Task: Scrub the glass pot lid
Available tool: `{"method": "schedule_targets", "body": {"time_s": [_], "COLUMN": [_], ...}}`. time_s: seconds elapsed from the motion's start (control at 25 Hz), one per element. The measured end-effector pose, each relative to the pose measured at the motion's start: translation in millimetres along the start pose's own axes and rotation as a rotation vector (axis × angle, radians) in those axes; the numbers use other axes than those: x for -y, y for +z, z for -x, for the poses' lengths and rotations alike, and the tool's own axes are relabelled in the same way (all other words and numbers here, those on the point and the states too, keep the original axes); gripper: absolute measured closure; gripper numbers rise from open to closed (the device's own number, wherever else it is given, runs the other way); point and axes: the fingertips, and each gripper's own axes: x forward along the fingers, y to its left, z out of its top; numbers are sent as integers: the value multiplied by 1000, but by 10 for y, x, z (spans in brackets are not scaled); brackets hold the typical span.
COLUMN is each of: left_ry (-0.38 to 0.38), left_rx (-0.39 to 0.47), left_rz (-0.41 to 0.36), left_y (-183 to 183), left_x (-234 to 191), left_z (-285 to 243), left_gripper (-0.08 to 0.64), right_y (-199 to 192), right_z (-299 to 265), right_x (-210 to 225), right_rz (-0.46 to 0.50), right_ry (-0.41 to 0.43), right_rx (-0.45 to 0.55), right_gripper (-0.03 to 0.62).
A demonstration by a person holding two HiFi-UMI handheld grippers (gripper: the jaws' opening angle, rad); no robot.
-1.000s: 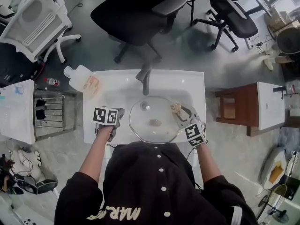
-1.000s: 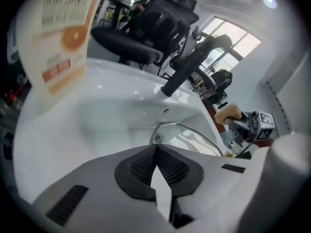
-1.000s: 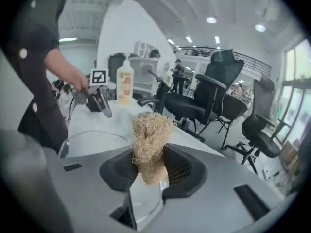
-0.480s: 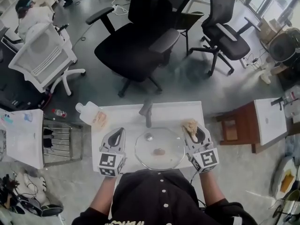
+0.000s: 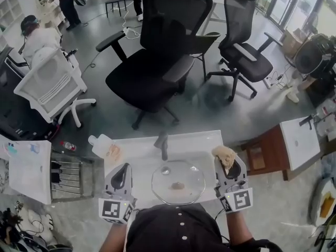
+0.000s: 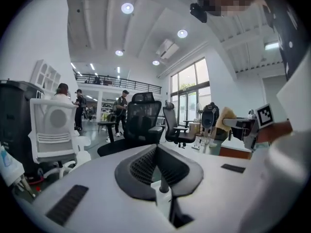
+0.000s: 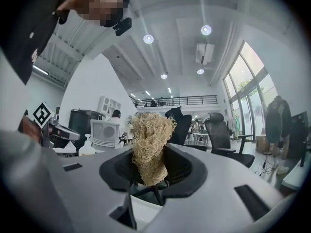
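The round glass pot lid (image 5: pixel 178 181) lies flat in the white sink (image 5: pixel 139 151), its knob (image 5: pixel 166 170) toward the faucet (image 5: pixel 163 140) and a brown smear (image 5: pixel 178 185) at its middle. My left gripper (image 5: pixel 122 169) is held left of the lid, away from it, jaws shut with nothing between them (image 6: pixel 156 152). My right gripper (image 5: pixel 231 164) is held right of the lid, shut on a tan fibre scrubber (image 5: pixel 224 154) that sticks up from its jaws (image 7: pixel 149 147). Both grippers point away from me toward the room.
A soap bottle (image 5: pixel 102 146) lies at the sink's back left corner. A wire rack (image 5: pixel 65 177) stands to the left and a wooden side table (image 5: pixel 262 154) to the right. Black office chairs (image 5: pixel 157 62) stand beyond the sink.
The right gripper has lifted the scrubber off the lid's right rim. Both grippers have moved out to the sink's sides and now point forward. The head view has tilted up.
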Motion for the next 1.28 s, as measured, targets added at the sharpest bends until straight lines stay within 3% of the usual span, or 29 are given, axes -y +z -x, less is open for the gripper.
{"method": "schedule_targets", "body": {"time_s": [0.2, 1.28], "left_ry": [-1, 3], "left_rx": [-14, -14], "left_rz": [4, -6], "left_y": [-2, 15], "left_x": [64, 198], "left_z": [26, 14], "left_gripper": [534, 534], "right_y": [121, 177], "right_z": [64, 7], "right_x": [38, -232], "right_rz": [-10, 12], "right_ry": [-30, 43], "right_rx": [39, 27], "right_gripper": [449, 449]}}
